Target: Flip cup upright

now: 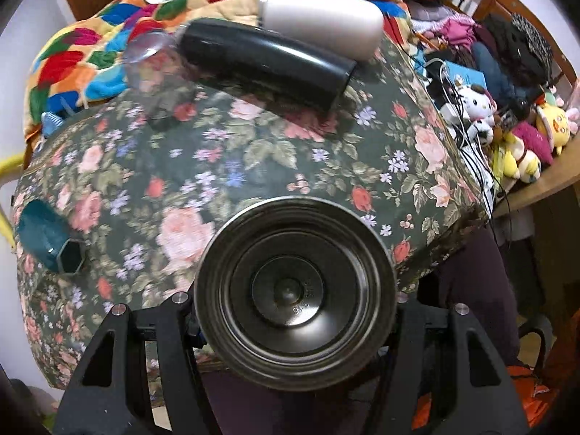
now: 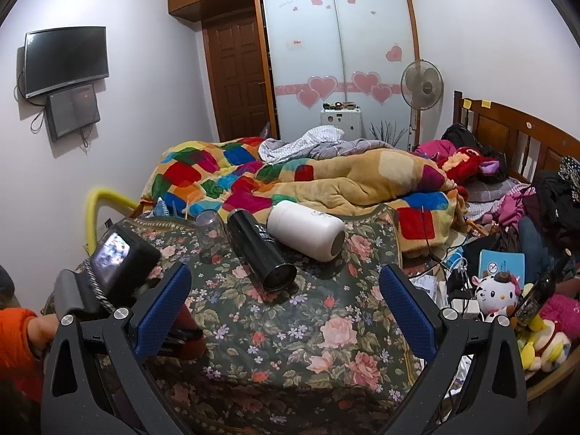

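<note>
Left gripper: clamped on a steel cup, gripped by its sides, its round base facing the left wrist camera, held over the near edge of the floral cloth.
Right gripper: blue pads spread wide, nothing between them, hanging above the same cloth.
Left edge: a teal hexagonal cup lies on its side.
Far side of cloth: a black tumbler and a white bottle lie tipped over, touching; just beside them a clear glass stands mouth down.
Beyond: a patchwork blanket heaped on the bed.
</note>
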`<state>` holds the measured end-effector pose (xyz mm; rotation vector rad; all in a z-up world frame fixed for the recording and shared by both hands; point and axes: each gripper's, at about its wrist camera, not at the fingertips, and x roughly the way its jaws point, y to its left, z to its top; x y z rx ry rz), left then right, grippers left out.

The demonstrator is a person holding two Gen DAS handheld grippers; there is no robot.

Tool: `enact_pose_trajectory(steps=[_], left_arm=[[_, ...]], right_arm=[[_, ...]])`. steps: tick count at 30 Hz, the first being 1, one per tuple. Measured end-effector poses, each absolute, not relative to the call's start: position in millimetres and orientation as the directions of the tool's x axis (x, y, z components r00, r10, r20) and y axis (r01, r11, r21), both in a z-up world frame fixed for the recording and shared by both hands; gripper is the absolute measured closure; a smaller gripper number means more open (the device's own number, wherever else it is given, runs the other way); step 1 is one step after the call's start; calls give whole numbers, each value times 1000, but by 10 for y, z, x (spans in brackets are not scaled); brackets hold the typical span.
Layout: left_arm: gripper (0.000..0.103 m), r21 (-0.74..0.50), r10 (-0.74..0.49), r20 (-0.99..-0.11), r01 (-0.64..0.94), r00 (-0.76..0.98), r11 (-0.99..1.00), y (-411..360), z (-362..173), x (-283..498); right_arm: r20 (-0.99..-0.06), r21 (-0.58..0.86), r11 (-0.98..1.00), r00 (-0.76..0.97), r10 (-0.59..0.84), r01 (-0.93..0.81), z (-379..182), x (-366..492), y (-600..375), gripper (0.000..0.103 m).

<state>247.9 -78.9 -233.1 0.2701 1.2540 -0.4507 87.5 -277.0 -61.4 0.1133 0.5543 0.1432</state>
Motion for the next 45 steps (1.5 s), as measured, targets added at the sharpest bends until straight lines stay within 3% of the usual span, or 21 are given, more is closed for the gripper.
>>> enact_pose_trajectory(steps=[29, 45], left_arm=[[42, -56, -187, -956, 485, 225, 873, -1204, -2758, 3009], [37, -22, -249, -857, 449, 452, 893, -822, -1868, 2553]], right_arm=[[-595, 134, 988, 790, 147, -82, -869, 1146, -2852, 0], [-581, 110, 988, 799, 153, -110, -761, 1061, -2660, 0]])
